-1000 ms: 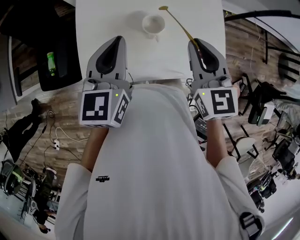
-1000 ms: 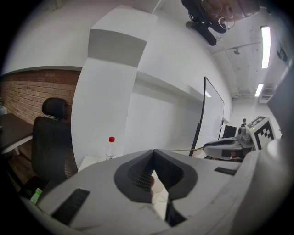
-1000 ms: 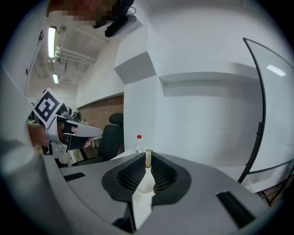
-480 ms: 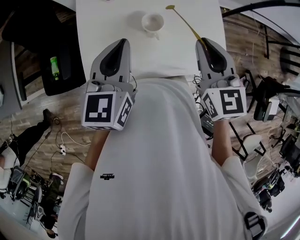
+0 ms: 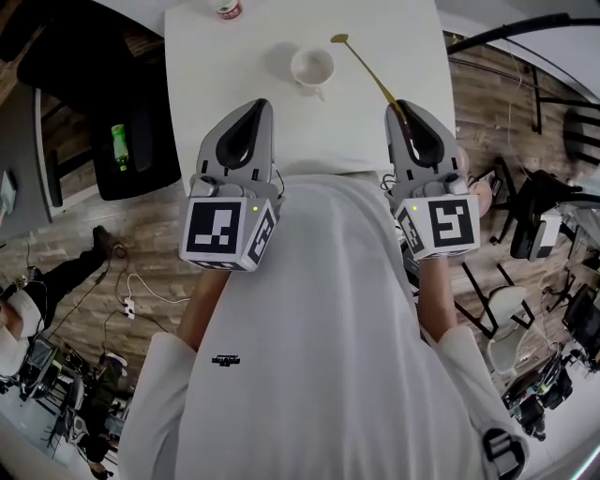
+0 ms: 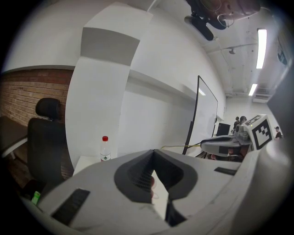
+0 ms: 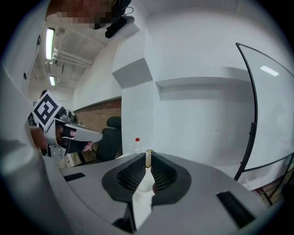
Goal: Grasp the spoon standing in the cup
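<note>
Spoon (image 5: 361,64) still clamped in right gripper (image 5: 401,111); bottle (image 5: 226,8) newly in view

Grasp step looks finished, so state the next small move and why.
Probably hold the right gripper shut and steady: its jaws already pinch the thin gold metal spoon, which slants over the white table, outside the round white cup. The left gripper is shut and empty.

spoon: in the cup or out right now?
Out. The right hand-held gripper is shut on the spoon, which slants over the table beside the white cup, clear of it.
</note>
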Demonstrator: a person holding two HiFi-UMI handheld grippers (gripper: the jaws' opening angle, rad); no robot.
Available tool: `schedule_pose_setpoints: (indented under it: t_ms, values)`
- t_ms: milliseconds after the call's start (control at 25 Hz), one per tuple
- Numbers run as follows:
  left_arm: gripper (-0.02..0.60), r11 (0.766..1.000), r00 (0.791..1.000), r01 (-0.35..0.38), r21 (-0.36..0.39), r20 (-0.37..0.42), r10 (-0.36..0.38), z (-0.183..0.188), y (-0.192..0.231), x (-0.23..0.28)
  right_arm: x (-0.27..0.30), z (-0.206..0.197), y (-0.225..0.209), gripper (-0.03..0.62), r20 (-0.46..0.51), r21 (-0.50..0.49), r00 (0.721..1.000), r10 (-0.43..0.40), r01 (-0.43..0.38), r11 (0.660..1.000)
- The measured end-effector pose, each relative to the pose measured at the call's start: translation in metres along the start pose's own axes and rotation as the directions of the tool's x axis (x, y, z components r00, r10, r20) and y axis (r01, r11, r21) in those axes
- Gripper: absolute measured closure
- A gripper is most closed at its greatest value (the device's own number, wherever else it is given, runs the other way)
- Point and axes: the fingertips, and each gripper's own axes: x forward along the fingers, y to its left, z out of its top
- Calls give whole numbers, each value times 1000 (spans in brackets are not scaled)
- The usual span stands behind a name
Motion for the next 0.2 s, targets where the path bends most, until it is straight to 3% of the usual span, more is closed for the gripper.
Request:
schedule_pose_setpoints:
  t_ms: [200]
  values:
    - [586, 1000, 1000, -4, -8, -4, 4, 2, 1, 5, 3, 2, -2, 559, -5, -4, 1000, 6, -6, 1000]
